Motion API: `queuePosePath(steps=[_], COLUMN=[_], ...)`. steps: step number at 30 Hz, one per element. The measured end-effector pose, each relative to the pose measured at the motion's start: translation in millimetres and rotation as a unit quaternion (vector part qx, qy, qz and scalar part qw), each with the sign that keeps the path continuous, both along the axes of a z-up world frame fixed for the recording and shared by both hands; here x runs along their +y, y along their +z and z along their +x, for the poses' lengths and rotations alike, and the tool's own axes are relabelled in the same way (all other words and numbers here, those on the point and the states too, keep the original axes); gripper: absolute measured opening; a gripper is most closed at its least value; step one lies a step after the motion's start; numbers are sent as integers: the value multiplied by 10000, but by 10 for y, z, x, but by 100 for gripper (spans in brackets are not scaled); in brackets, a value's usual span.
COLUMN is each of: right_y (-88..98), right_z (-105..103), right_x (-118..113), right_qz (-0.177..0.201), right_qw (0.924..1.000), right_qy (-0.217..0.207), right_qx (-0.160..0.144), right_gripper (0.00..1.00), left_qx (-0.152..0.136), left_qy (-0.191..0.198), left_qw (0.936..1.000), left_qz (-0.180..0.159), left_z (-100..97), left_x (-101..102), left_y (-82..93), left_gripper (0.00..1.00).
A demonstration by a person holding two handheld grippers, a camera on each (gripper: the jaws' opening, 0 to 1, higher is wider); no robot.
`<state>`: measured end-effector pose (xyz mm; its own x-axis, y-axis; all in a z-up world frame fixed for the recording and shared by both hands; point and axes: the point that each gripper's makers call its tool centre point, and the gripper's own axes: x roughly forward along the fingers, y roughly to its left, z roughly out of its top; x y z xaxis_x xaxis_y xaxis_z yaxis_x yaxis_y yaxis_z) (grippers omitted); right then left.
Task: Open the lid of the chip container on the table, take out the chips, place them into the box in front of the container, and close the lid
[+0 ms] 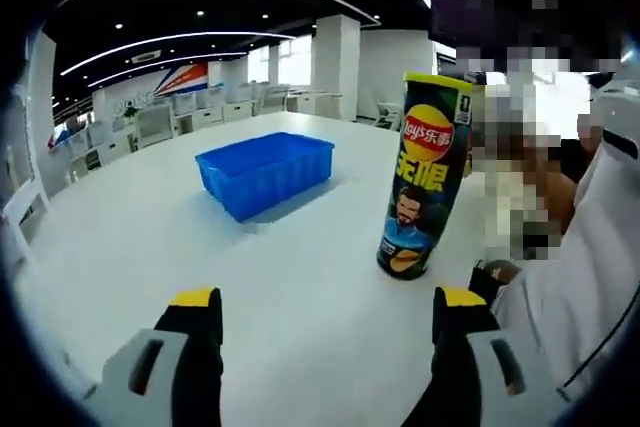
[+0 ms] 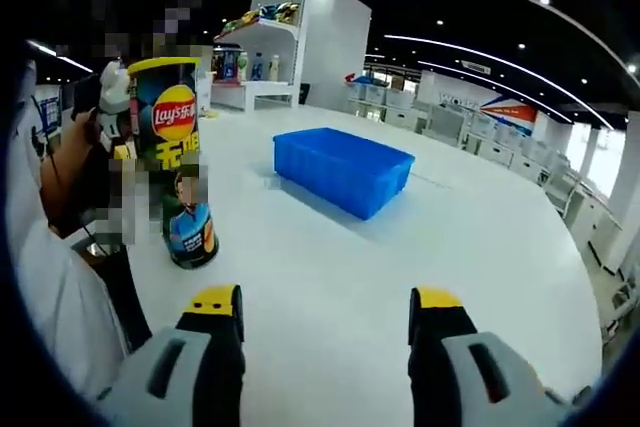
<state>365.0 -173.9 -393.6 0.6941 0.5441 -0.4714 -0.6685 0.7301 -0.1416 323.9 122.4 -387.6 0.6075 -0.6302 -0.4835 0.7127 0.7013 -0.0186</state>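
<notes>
In front of you is a wide white table (image 1: 300, 277) with a smooth, slightly shiny top. Two things stand directly on it. The tall chip can (image 1: 422, 175) stands upright on its base, with its yellow lid on top. In the left gripper view you see it to the right of the middle. The blue box (image 1: 265, 172) is open at the top and sits flat on the table, well apart from the can. In the right gripper view the can (image 2: 180, 162) is at the left and the box (image 2: 343, 169) near the middle.

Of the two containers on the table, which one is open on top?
The blue box is open-topped; the tall chip can beside it keeps its yellow-rimmed lid on.
</notes>
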Motion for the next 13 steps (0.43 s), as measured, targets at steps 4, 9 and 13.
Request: queuePosePath(steps=[4, 9, 13], right_y=[-93, -72, -51], right_z=[-33, -55, -39], right_x=[19, 25, -20], right_qz=[-123, -57, -94], right_qw=[9998, 9998, 9998], right_qy=[84, 117, 89], right_qx=[155, 164, 122], right_gripper=[66, 65, 65], left_qx=[83, 72, 41], left_qy=[52, 46, 34], left_qw=[10000, 10000, 10000], left_qz=[-11, -15, 30], left_z=[36, 38, 56], left_x=[34, 13, -48], left_y=[-78, -65, -42], left_gripper=[86, 86, 86])
